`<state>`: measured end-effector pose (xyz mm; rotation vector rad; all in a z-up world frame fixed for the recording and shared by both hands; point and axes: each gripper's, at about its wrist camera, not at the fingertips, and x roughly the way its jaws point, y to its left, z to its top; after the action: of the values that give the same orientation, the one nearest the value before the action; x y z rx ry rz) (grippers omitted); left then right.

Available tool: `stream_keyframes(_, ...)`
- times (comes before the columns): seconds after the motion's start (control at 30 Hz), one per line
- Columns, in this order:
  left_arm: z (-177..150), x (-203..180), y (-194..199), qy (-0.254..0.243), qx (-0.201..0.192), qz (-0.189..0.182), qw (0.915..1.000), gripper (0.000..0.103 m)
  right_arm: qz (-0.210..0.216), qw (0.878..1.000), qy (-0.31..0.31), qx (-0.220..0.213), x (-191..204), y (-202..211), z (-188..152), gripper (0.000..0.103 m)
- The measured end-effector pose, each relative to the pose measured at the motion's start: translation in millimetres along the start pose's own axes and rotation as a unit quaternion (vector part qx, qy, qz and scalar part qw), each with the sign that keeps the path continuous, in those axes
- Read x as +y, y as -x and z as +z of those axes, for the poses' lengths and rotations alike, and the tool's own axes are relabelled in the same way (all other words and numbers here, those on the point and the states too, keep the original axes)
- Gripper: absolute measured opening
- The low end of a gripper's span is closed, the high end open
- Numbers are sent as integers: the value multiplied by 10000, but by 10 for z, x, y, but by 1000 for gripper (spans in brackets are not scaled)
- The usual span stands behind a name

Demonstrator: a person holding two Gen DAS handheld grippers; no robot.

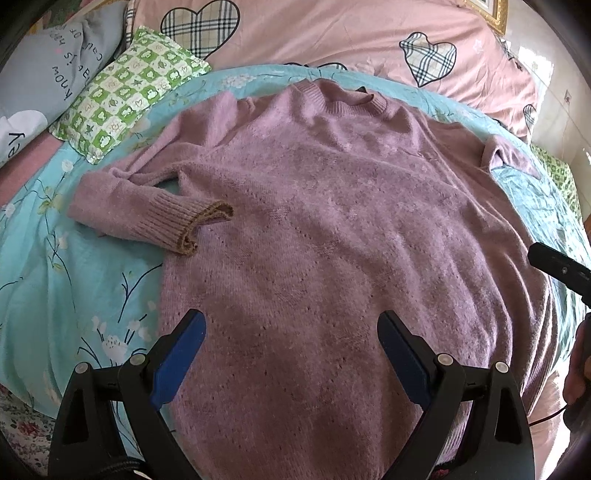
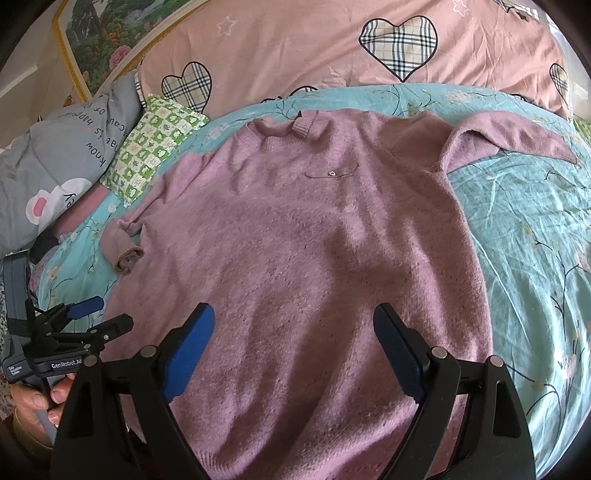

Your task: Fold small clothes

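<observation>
A mauve knitted sweater (image 1: pixel 325 221) (image 2: pixel 295 229) lies flat, front up, on a turquoise floral sheet (image 1: pixel 74 288) (image 2: pixel 535 240), collar at the far end. Its left sleeve (image 1: pixel 147 214) (image 2: pixel 123 253) is bent inward, the brown-edged cuff resting on the body. The right sleeve (image 2: pixel 517 138) (image 1: pixel 509 153) points out to the far right. My left gripper (image 1: pixel 291 336) hovers open over the lower hem area with nothing between its blue pads. My right gripper (image 2: pixel 293 328) is open too, above the lower middle of the sweater. From the right wrist view the left gripper (image 2: pixel 99 314) appears at the left edge, held by a hand (image 2: pixel 37 398).
A pink duvet with plaid hearts (image 1: pixel 332 33) (image 2: pixel 332 55) lies across the far end. A green checked pillow (image 1: pixel 129 92) (image 2: pixel 155 147) and a grey printed pillow (image 1: pixel 48 70) (image 2: pixel 59 155) sit far left. A framed picture (image 2: pixel 99 33) stands behind. Bare sheet shows on both sides of the sweater.
</observation>
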<state>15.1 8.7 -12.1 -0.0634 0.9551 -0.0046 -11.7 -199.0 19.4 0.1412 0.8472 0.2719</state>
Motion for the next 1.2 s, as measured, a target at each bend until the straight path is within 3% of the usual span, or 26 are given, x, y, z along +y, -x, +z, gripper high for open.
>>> stream_keyframes(0.27,104,4,-59,-118,-52,-89,9999,95,44,10000,-51,58,-89,-102,121,88)
stream_keyframes(0.47,415,52,-119,-573,-54,43,9983,95,47,9999,15,124,-195,-214,358,88)
stream_keyframes(0.6,768,142,-206,-777,27,92,9969,95,-34,9998,151,95,-290,-289,596,88)
stream_keyframes(1.0,2047,384,-733,-1153,-463,91,9922,95,-208,9991,353,76,-602,-793,1540,88)
stream_keyframes(1.2,2524,592,-1186,-1054,-185,16,9943,95,-253,9985,493,17,-804,-1105,2031,88)
